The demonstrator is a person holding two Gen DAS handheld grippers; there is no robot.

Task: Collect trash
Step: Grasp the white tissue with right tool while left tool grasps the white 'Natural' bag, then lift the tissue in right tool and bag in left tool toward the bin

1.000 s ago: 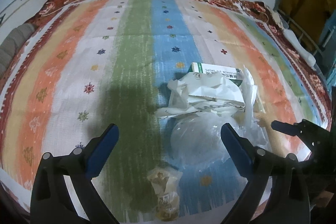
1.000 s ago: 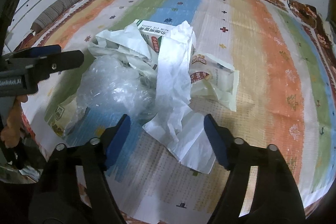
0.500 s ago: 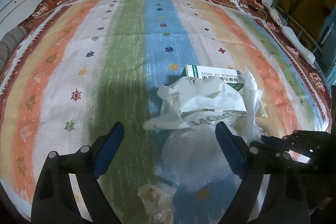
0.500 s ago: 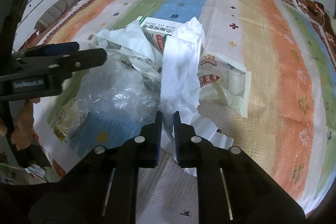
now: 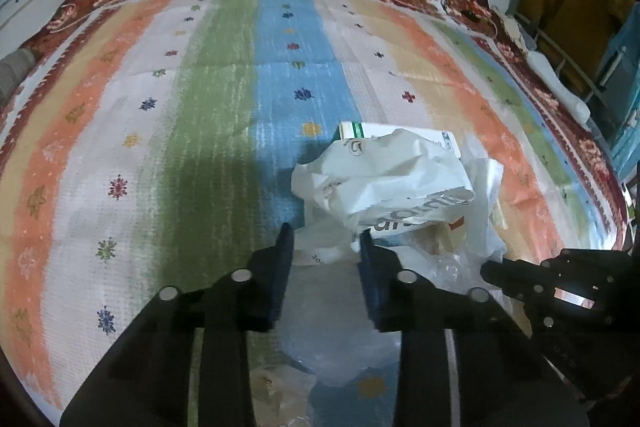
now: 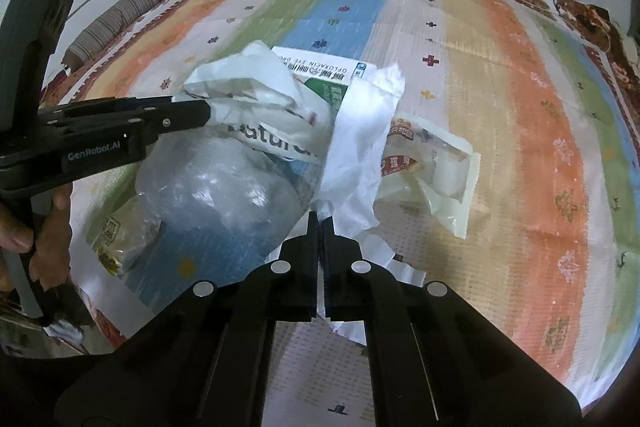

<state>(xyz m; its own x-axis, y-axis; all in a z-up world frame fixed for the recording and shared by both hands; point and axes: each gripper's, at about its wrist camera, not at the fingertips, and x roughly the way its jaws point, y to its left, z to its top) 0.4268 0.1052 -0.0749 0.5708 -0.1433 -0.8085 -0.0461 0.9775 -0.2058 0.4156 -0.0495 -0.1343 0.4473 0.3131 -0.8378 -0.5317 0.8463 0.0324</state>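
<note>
Left wrist view: the left gripper [image 5: 325, 241] has just been closing and now pinches the near edge of the white bag [image 5: 384, 187], which lies crumpled just ahead of its tips. Behind the bag sits a box [image 5: 400, 138], long axis crosswise.

Right wrist view: the right gripper [image 6: 320, 221] is clamped shut on the tissue [image 6: 360, 143], a long strip running straight away from the jaws. Left of it lies clear plastic [image 6: 224, 187], right a snack wrapper [image 6: 436, 167]. Collecting has only begun — everything rests on the striped cloth [image 6: 520, 107], and no bin shows.
</note>
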